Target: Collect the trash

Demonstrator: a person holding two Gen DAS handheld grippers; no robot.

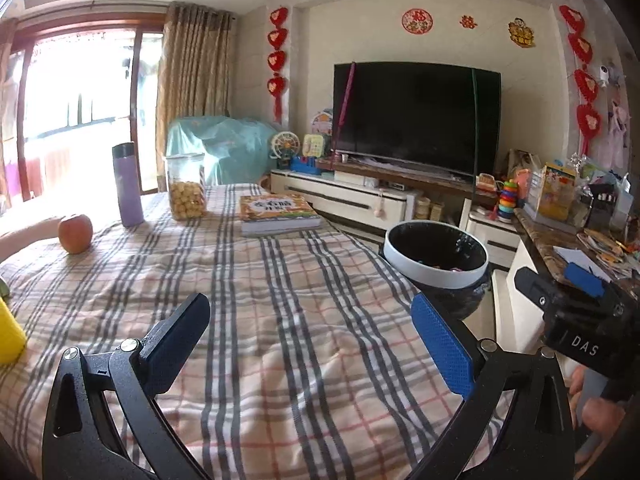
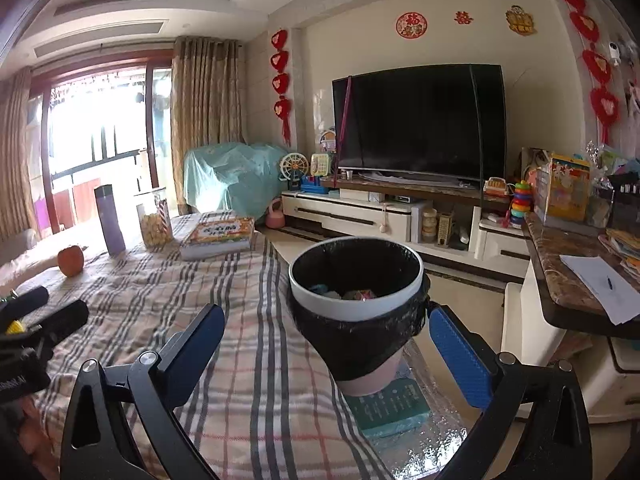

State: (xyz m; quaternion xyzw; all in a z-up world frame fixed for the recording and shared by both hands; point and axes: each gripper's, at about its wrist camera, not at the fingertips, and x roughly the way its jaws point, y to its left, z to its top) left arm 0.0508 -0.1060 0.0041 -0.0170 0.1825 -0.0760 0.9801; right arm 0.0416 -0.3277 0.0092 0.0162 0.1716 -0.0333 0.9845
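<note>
A: We're over the plaid tablecloth [image 1: 280, 320], soft, rumpled cotton in grey and pink checks. Our left gripper [image 1: 312, 340] is spread as wide as it goes, with only cloth between the ribbed blue pads.

B: And our right gripper [image 2: 326, 354] is spread wide too, pinching nothing. The trash bin [image 2: 356, 304] sits just past the table's right edge, partly framed between the fingers but not touched. It's round, with a white rim over a glossy black liner, and crumpled scraps lie at the bottom.

A: From the left wrist view we see that bin beyond the right finger, with the right gripper's black body showing at the frame's edge beside it.

B: What's on the table? At the far end, a round apple [image 1: 75, 233] with someone's hand just beside it, and a tall lilac flask [image 1: 127, 184] standing upright.

A: Then a clear plastic jar [image 1: 186, 186] of yellow balls, and a thick book [image 1: 278, 210] lying flat. A yellow object [image 1: 10, 336] pokes in at our left edge; we can't tell what it is.

B: Nothing stands between our pads and the bin. Behind it are the glossy white TV cabinet [image 2: 352, 212] and the dark television [image 2: 420, 120].
</note>
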